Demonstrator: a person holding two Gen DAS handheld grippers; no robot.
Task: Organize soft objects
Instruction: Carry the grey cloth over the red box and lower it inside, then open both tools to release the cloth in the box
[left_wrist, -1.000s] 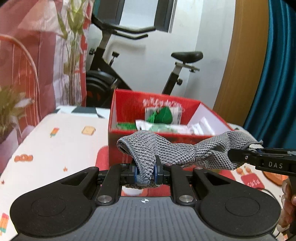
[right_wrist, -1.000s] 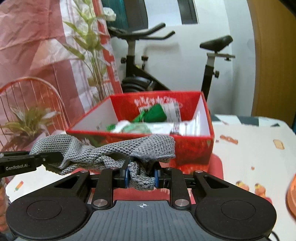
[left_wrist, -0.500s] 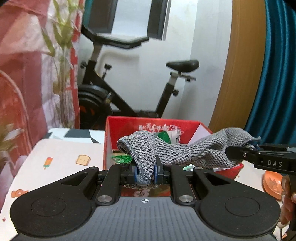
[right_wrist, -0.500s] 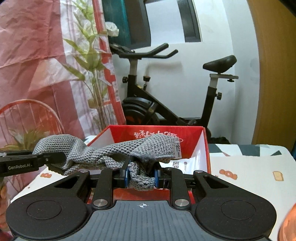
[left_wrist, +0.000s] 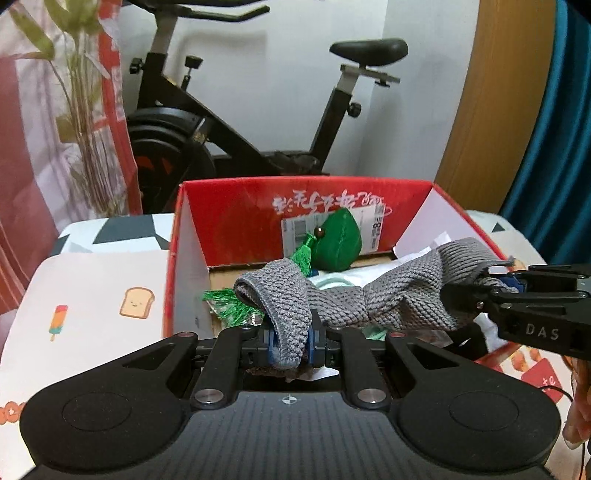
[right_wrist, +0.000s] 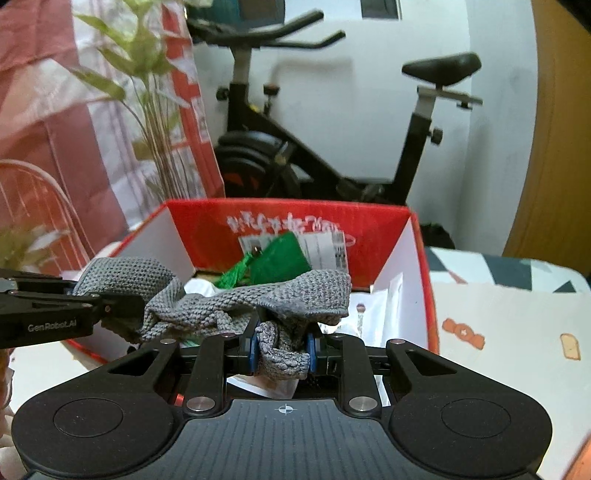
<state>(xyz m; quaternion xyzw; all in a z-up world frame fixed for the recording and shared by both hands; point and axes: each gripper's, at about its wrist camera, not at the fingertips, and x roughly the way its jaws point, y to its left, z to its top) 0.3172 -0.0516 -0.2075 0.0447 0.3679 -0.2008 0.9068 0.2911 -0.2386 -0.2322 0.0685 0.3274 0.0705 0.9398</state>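
A grey knitted cloth (left_wrist: 369, 299) hangs stretched between my two grippers, over the open red box (left_wrist: 229, 206). My left gripper (left_wrist: 290, 341) is shut on its left end. My right gripper (right_wrist: 281, 349) is shut on its other end, and it also shows in the left wrist view (left_wrist: 491, 284). The cloth shows in the right wrist view (right_wrist: 258, 299) too, with the left gripper (right_wrist: 110, 306) at its far end. Inside the box (right_wrist: 421, 280) lie a green pouch (left_wrist: 338, 240) with a tassel, green tinsel (left_wrist: 225, 302) and white packets.
The box stands on a table with a white printed cloth (left_wrist: 96, 295). An exercise bike (left_wrist: 240, 129) stands behind it by the white wall. A plant (right_wrist: 147, 92) and red fabric are at the left, a blue curtain (left_wrist: 554, 129) at the right.
Both grippers have carried the cloth forward and higher, from in front of the box's near wall to above its opening. The box interior now shows below the cloth.
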